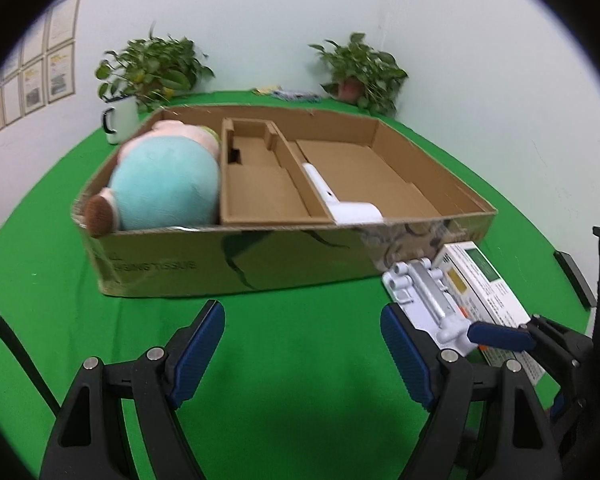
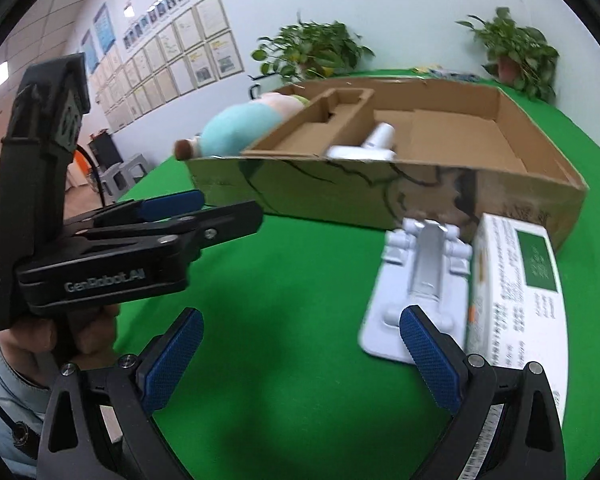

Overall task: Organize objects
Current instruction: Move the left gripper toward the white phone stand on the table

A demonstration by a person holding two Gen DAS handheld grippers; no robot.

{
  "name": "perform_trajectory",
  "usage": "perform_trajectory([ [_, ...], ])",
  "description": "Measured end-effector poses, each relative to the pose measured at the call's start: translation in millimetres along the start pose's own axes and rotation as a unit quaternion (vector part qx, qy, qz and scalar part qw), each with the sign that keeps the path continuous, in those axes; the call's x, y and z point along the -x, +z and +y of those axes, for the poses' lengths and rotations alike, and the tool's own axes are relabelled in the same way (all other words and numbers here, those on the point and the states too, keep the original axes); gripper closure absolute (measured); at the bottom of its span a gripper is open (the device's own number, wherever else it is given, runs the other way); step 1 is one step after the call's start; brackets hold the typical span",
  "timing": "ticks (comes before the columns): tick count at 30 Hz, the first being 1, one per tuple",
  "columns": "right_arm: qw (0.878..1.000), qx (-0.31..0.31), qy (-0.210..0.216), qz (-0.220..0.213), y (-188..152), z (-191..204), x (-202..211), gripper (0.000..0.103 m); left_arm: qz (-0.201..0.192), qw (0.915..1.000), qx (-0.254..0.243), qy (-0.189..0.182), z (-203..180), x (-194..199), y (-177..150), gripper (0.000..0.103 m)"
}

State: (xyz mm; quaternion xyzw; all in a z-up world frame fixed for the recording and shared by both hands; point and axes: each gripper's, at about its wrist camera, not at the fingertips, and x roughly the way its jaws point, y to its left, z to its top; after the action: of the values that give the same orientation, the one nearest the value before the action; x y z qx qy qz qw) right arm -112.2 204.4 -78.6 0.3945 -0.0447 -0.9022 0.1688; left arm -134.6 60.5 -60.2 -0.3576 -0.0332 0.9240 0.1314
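While the white phone stand [image 2: 418, 280] lies flat on the green tabletop [image 1: 300, 360] just in front of the cardboard box [image 1: 284, 256], a white and green carton [image 2: 516, 292] lies touching its right side. Inside the box, a plush toy [image 1: 164, 188] fills the left compartment, the middle cardboard insert [image 1: 260, 184] holds nothing I can see, and a white device [image 1: 340, 200] leans on the front wall of the right one. Bare green cloth lies open between me and the box's front wall. My right gripper [image 2: 300, 356] is spread wide, one pad over the stand's near edge, gripping nothing. My left gripper [image 1: 302, 352] is wide open too, holding nothing, above bare cloth left of the stand. Its side reads "GenRobot.AI"; the box wall shows upside-down print ending in "TISSUE".
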Motion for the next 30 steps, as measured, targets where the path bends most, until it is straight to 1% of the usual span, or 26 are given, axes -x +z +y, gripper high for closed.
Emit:
perform_trajectory([
  [4,0.999,-0.008,-0.042,0.022,-4,-18,-6,0.004,0.021,0.9991,0.005,-0.035,-5,-12,1,0.023],
  [6,0.997,-0.010,-0.073,0.026,-4,-28,-6,0.004,0.025,0.9990,-0.007,-0.037,-9,-18,5,0.023],
  [9,0.994,-0.022,-0.103,0.033,-1,-42,-9,0.004,0.029,0.9985,-0.007,-0.046,-11,-22,9,0.023],
  [11,0.993,-0.029,-0.111,0.038,1,-46,-13,0.004,0.028,0.9982,-0.010,-0.051,-13,-23,12,0.023],
  [14,0.993,-0.028,-0.103,0.044,2,-41,-18,0.004,0.025,0.9983,-0.015,-0.050,-15,-23,12,0.023],
  [16,0.992,-0.019,-0.109,0.052,2,-34,-27,0.007,0.030,0.9982,-0.011,-0.051,-14,-24,11,0.023],
  [17,0.991,-0.016,-0.118,0.056,3,-31,-30,0.010,0.034,0.9981,-0.009,-0.051,-12,-25,10,0.023],
  [19,0.986,-0.008,-0.153,0.059,3,-29,-36,0.017,0.039,0.9980,-0.011,-0.048,-10,-27,8,0.023],
  [20,0.986,-0.008,-0.159,0.056,4,-29,-37,0.021,0.039,0.9980,-0.015,-0.047,-10,-27,7,0.023],
  [23,0.987,-0.015,-0.150,0.054,4,-26,-37,0.036,0.040,0.9977,-0.025,-0.050,-9,-23,3,0.023],
  [26,0.988,-0.016,-0.143,0.055,-3,-18,-34,0.036,0.054,0.9962,-0.007,-0.068,-7,-25,-2,0.023],
  [28,0.992,-0.013,-0.111,0.061,-10,-6,-27,0.034,0.079,0.9926,0.008,-0.092,-7,-29,-9,0.023],
  [30,0.996,-0.012,-0.058,0.066,-18,5,-17,0.031,0.100,0.9879,0.019,-0.118,-8,-31,-19,0.023],
])
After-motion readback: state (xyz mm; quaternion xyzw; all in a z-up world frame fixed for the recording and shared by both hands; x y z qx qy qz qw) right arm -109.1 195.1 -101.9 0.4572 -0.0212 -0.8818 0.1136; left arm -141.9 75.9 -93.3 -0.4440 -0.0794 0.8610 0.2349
